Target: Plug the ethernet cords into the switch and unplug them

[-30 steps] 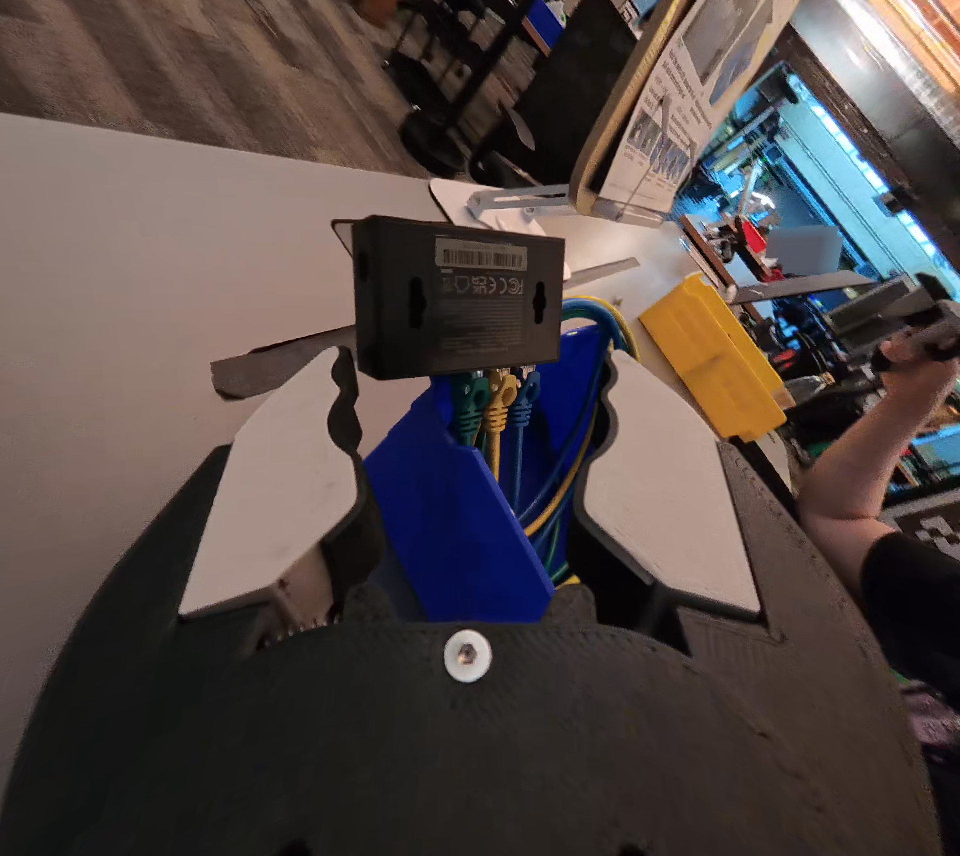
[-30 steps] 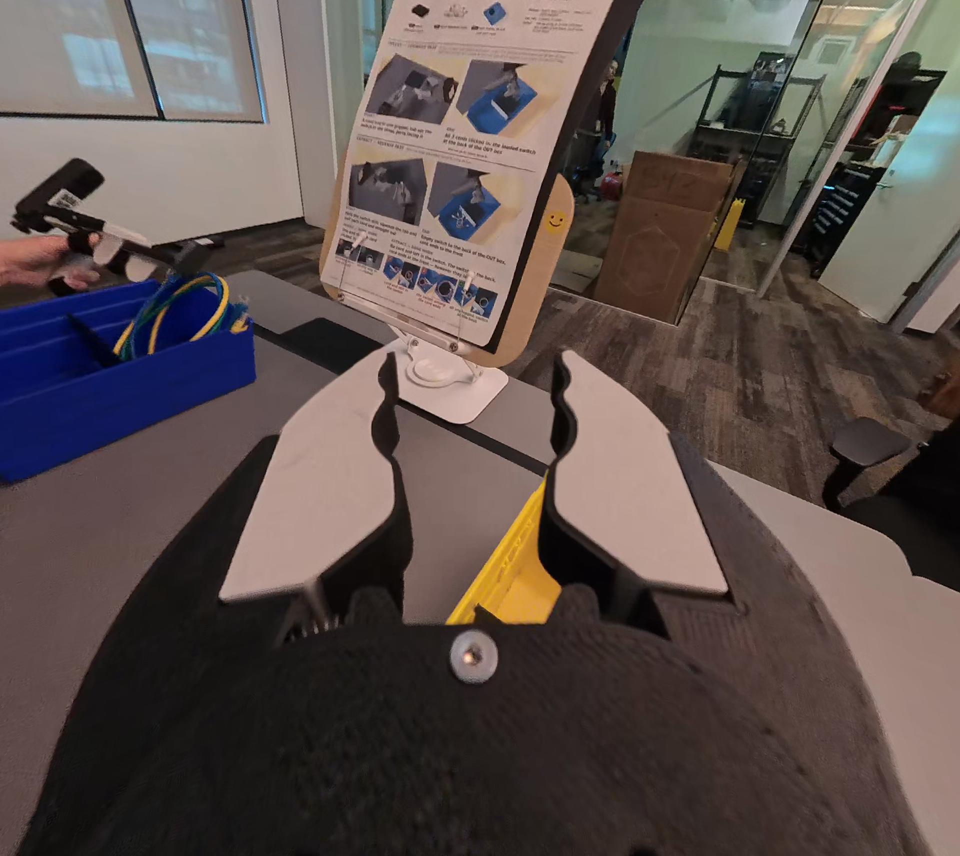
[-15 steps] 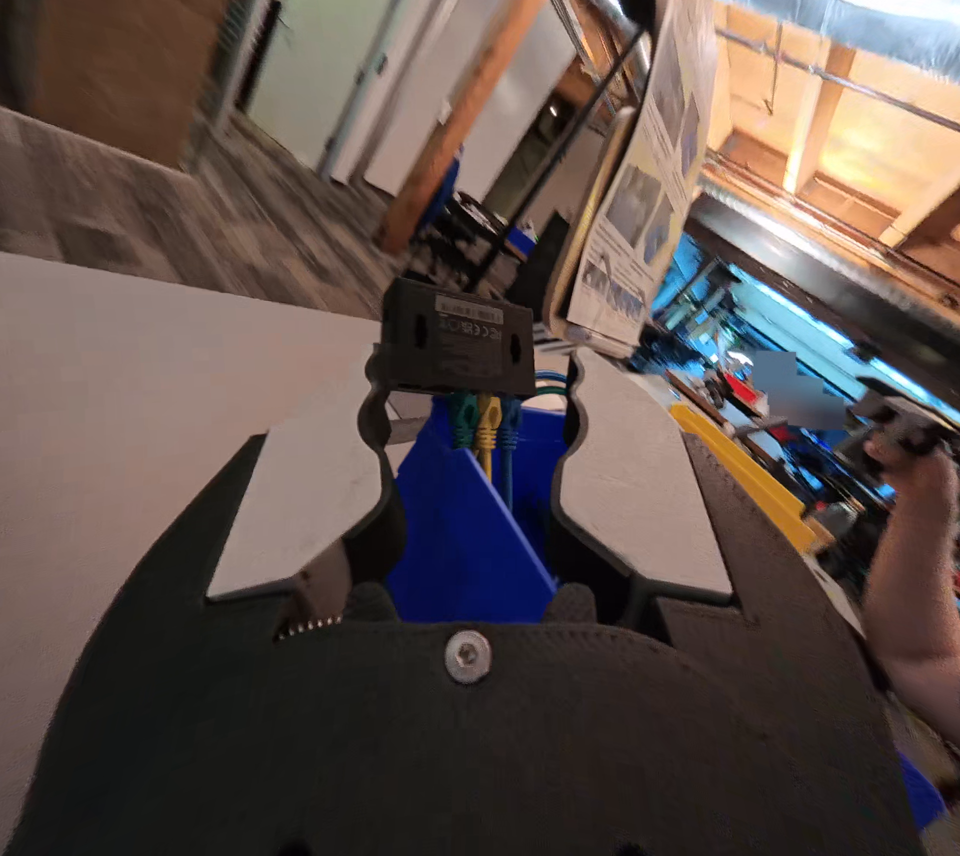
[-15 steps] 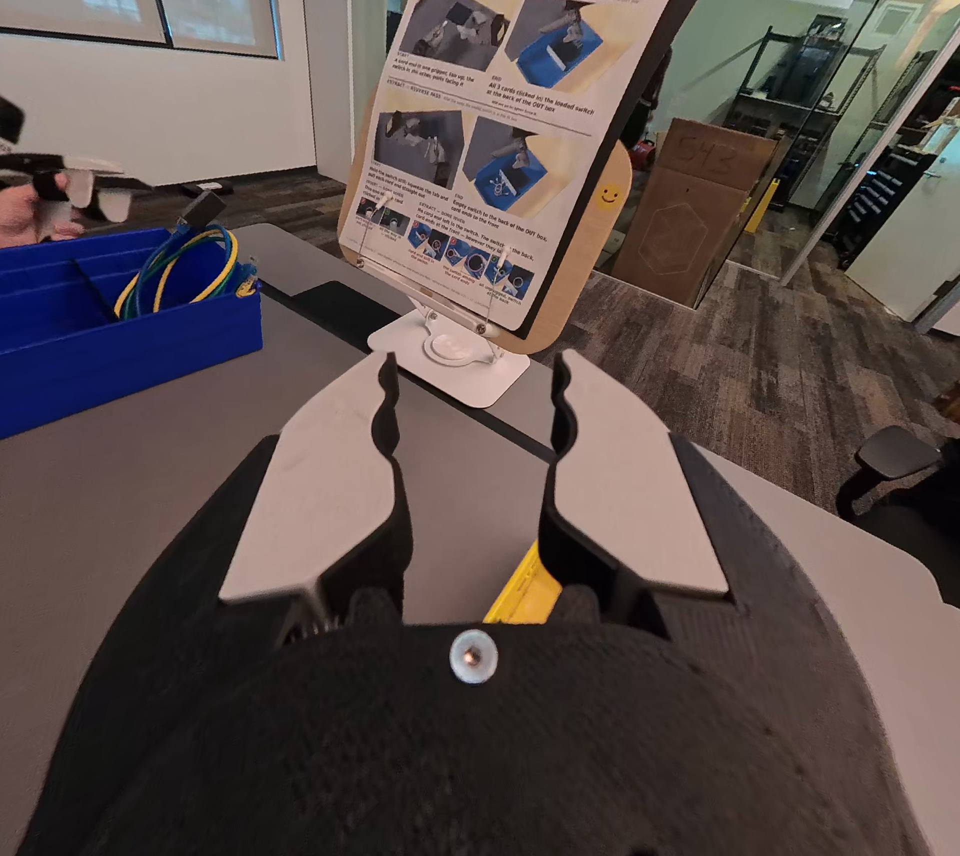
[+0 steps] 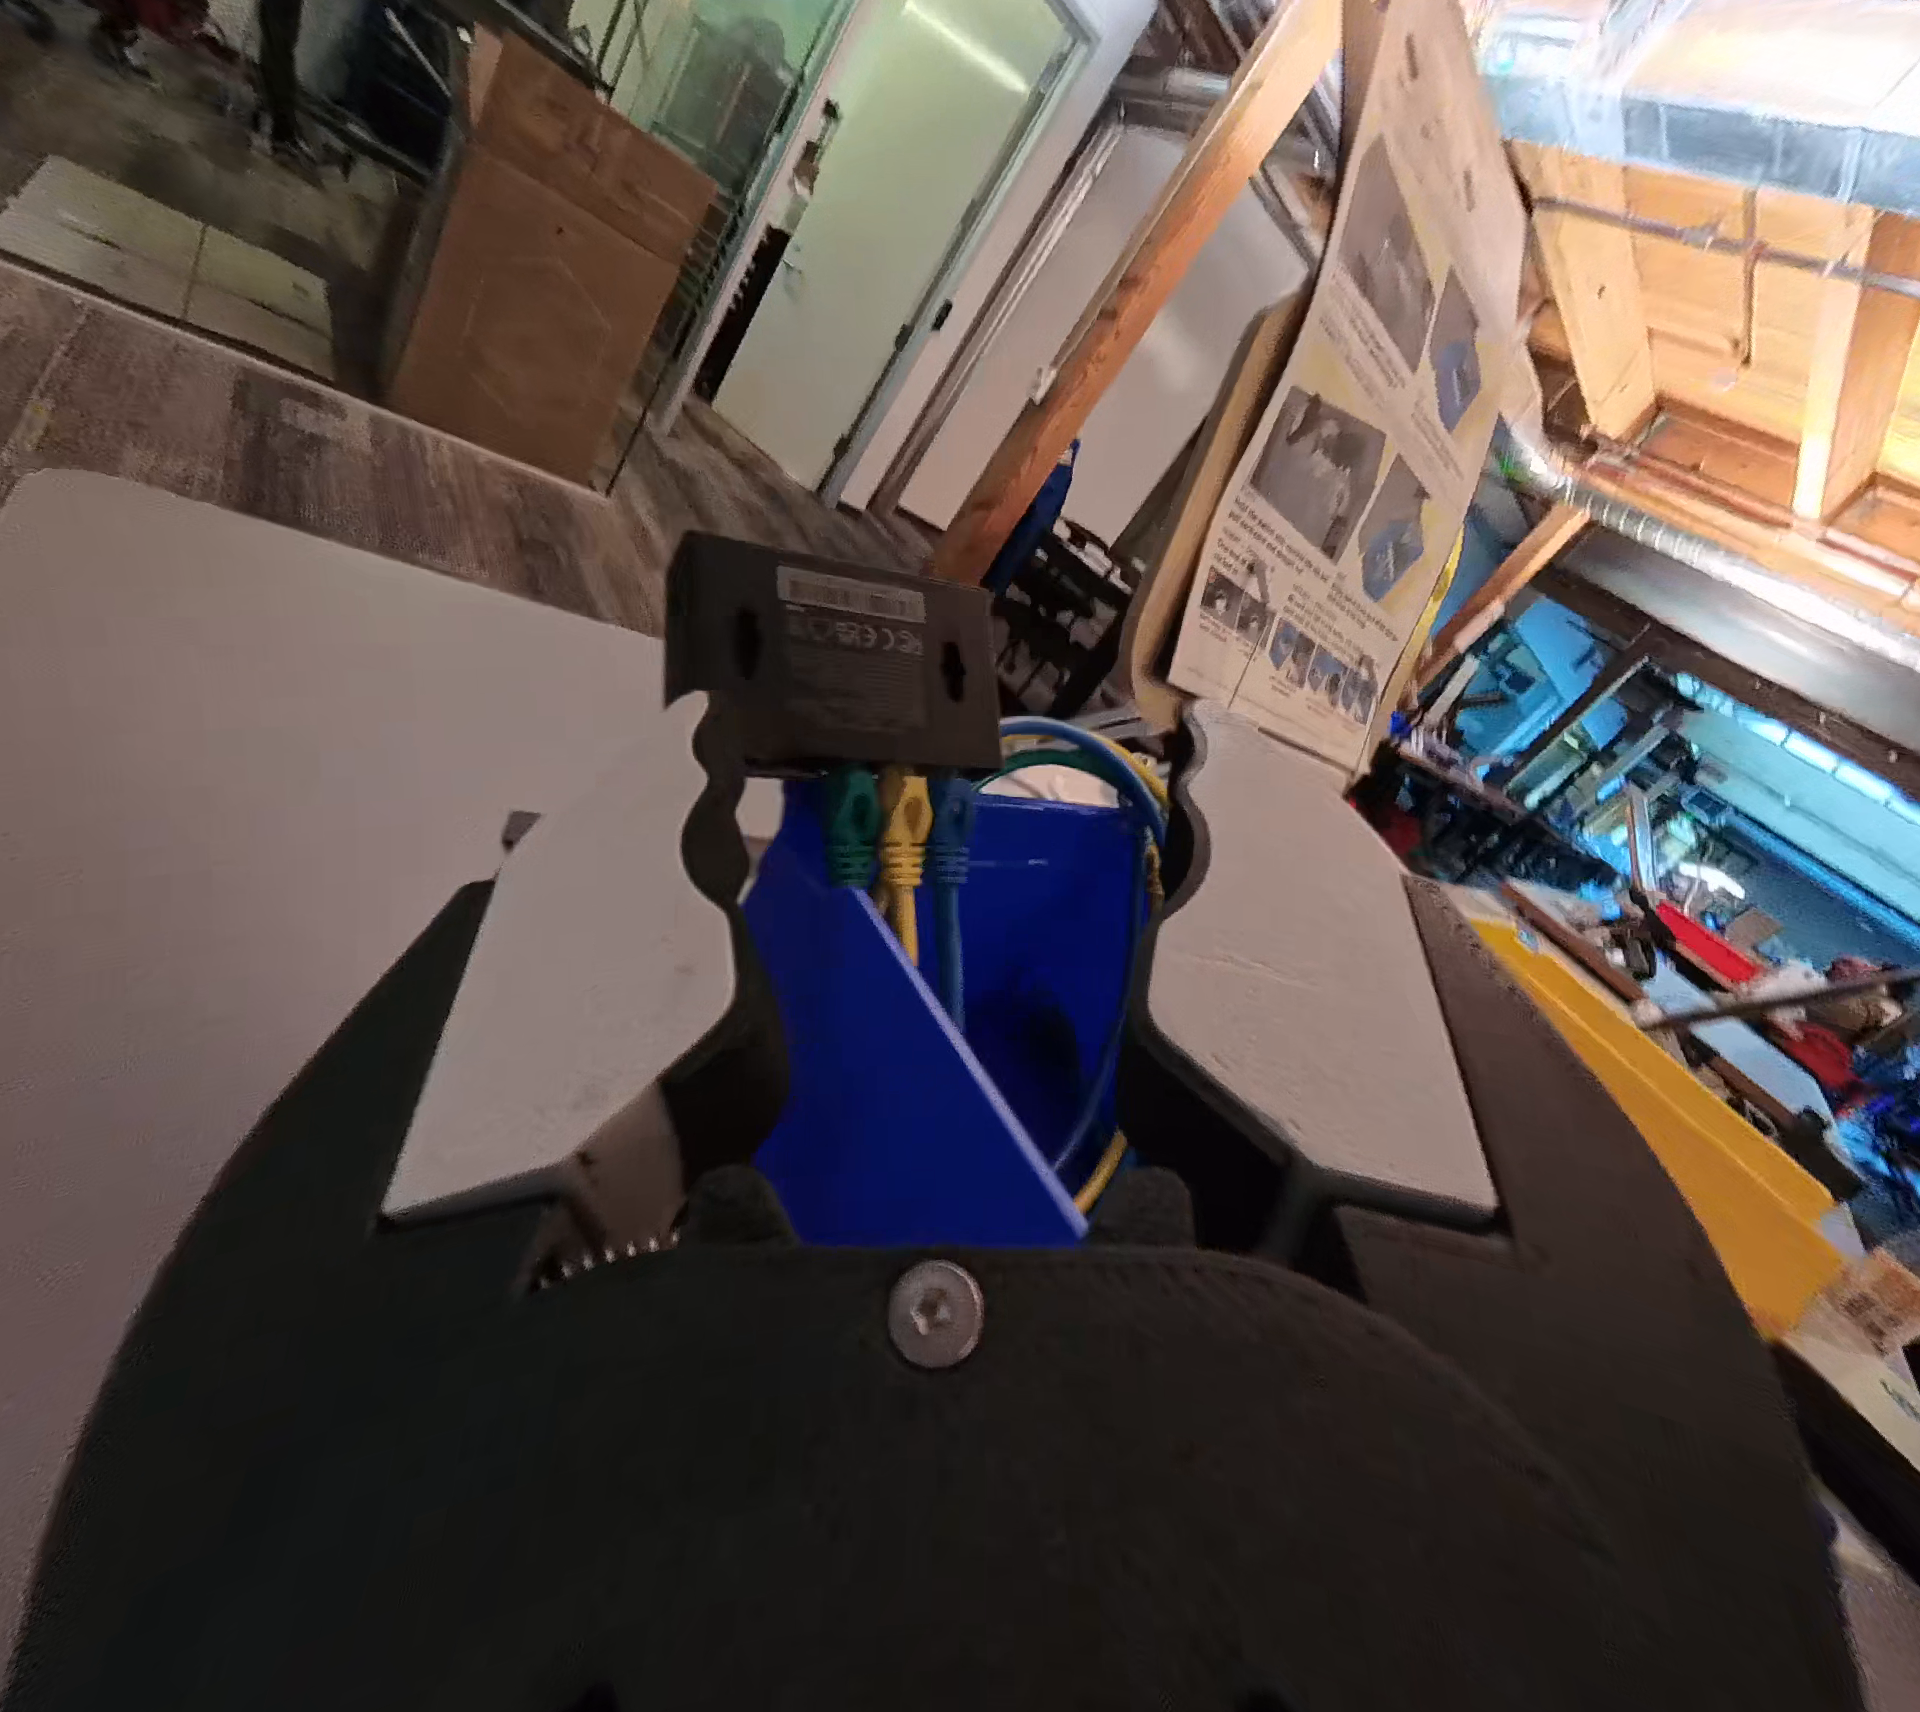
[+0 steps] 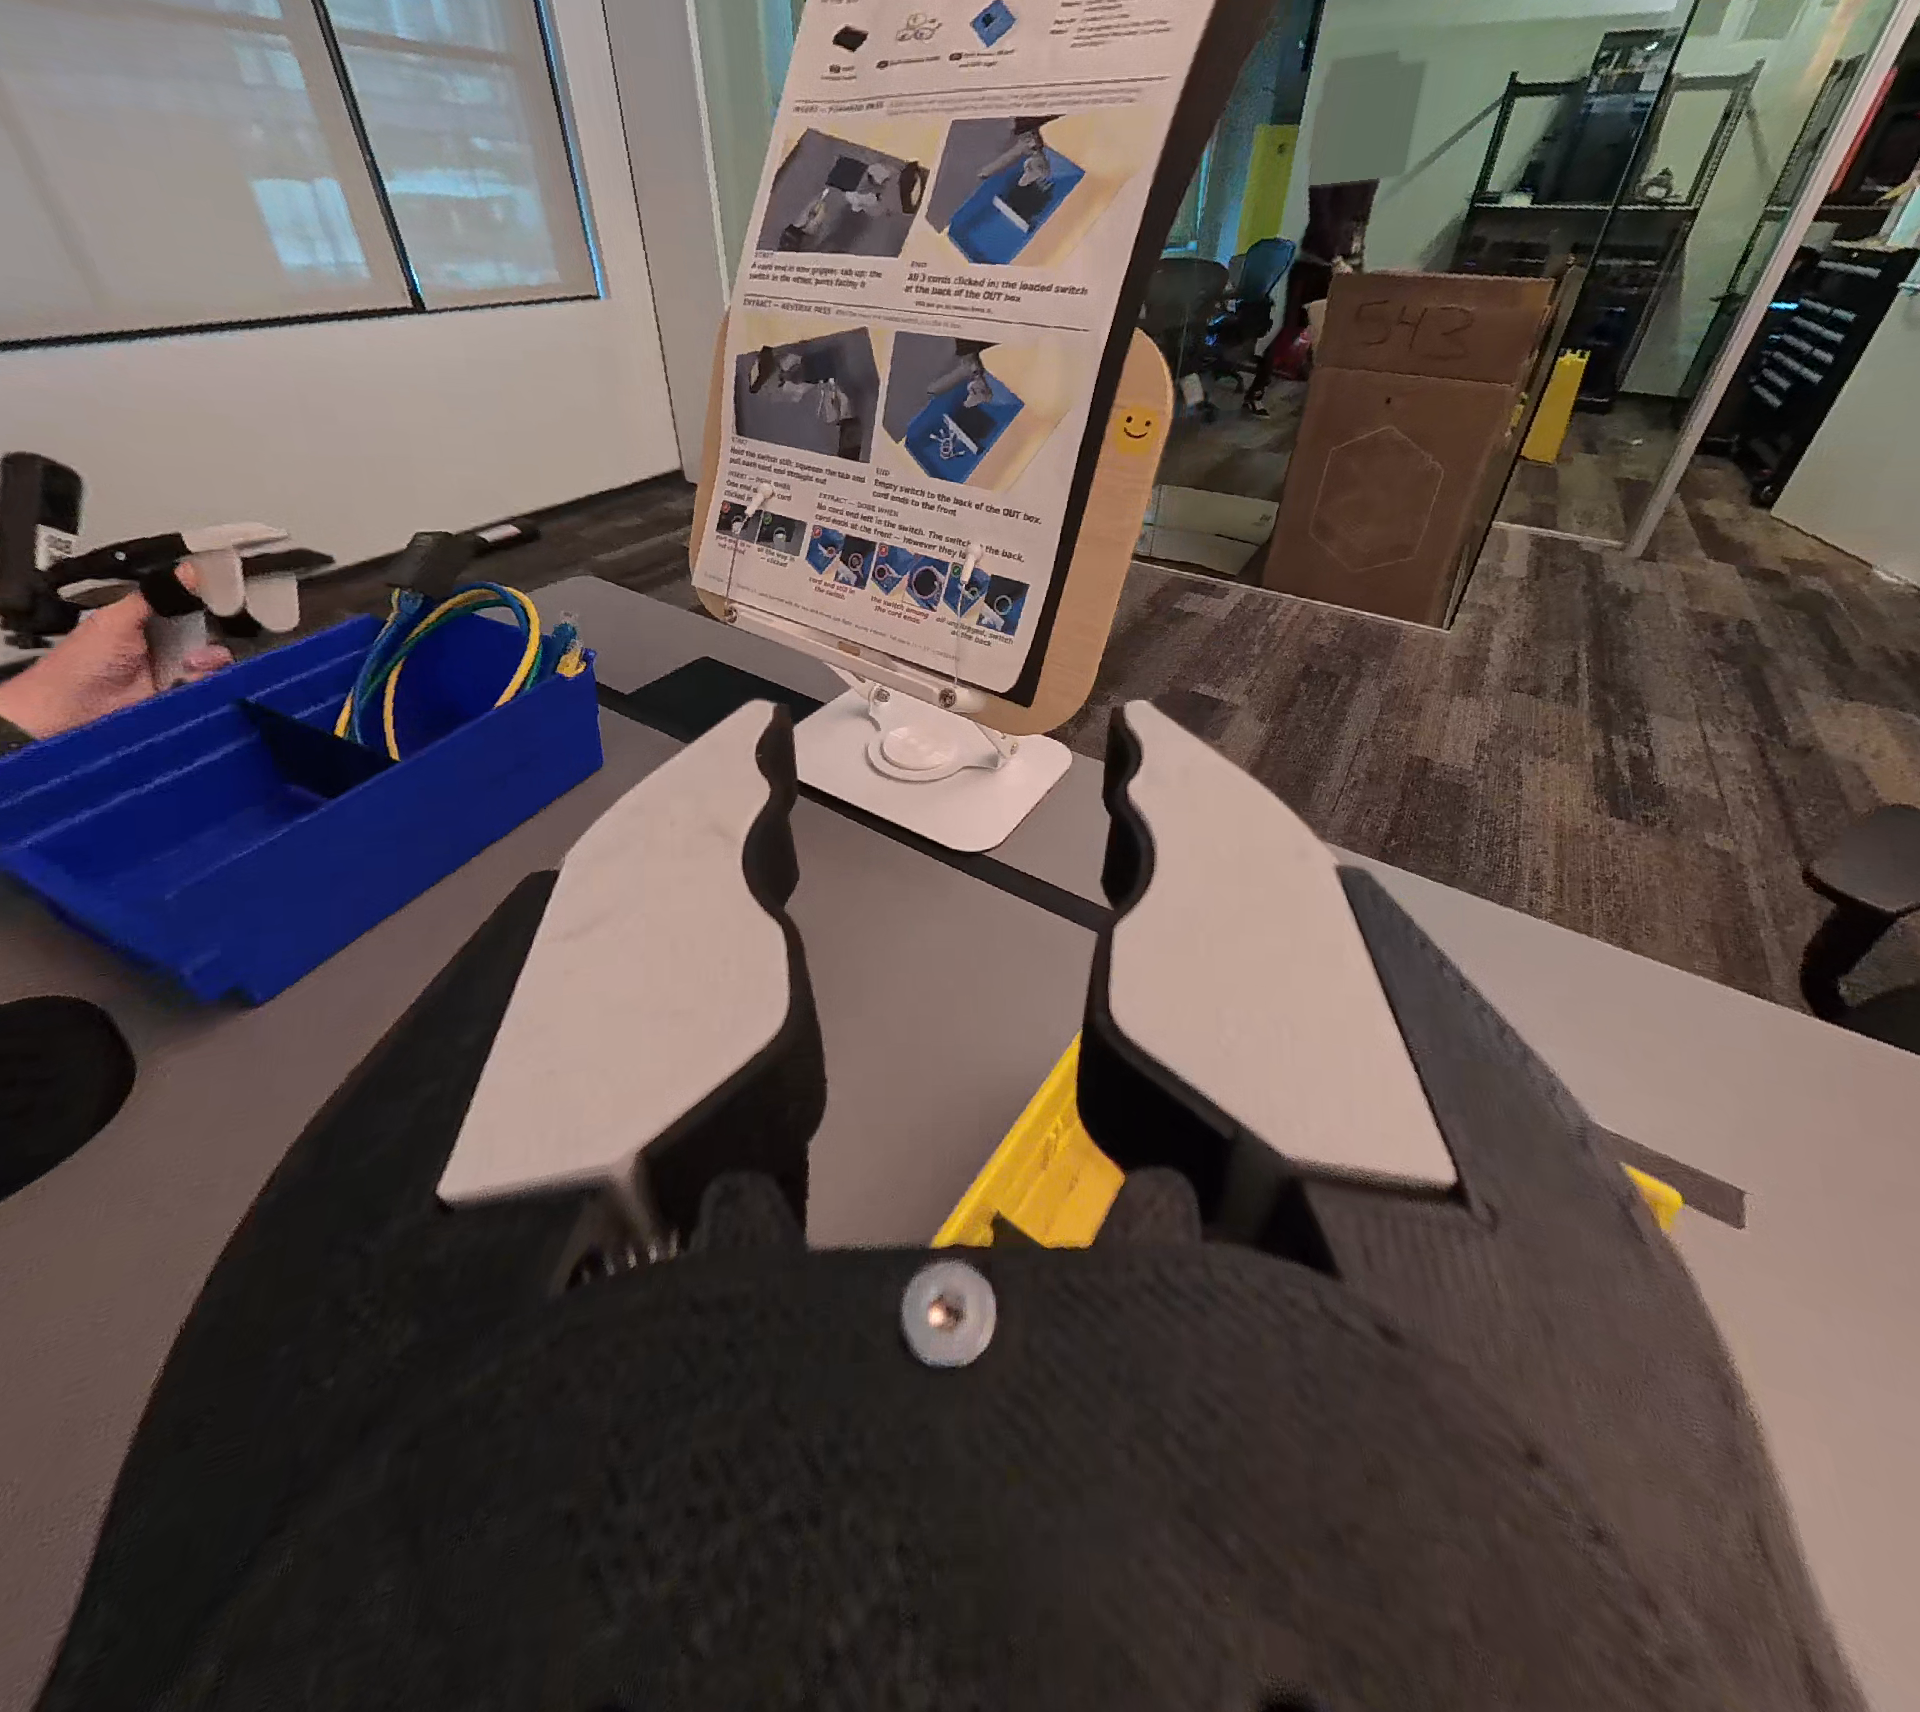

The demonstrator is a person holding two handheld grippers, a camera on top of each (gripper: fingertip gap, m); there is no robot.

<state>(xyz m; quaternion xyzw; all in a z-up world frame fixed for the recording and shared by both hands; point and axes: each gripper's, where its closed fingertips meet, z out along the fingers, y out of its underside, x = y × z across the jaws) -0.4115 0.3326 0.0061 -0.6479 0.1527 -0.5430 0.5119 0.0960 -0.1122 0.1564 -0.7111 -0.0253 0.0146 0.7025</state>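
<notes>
A black switch (image 5: 831, 665) stands on edge above the far end of a blue bin (image 5: 883, 1091), its labelled underside facing me. Green (image 5: 852, 826), yellow (image 5: 902, 831) and blue (image 5: 949, 831) cords are plugged into its lower side and loop down into the bin. My left gripper (image 5: 956, 727) is open over the bin; its left fingertip meets the switch's lower corner, and the right finger is well clear. I cannot tell what holds the switch up. My right gripper (image 6: 951, 717) is open and empty above a yellow bin (image 6: 1039, 1174). The right wrist view shows the left gripper (image 6: 244, 571) in a hand behind the blue bin (image 6: 312, 883).
An instruction board (image 6: 966, 291) on a white stand rises at the back of the grey table (image 6: 935, 935). The yellow bin (image 5: 1662, 1122) lies right of the blue one. Carpet, a cardboard box (image 6: 1392, 457) and a chair lie beyond the table edge. My hands' fingertips stand some 70 cm from each other.
The left wrist view has tipped upward, showing more ceiling and less floor, while switch and bin stay between the fingers. The right gripper has shifted slightly and stays open.
</notes>
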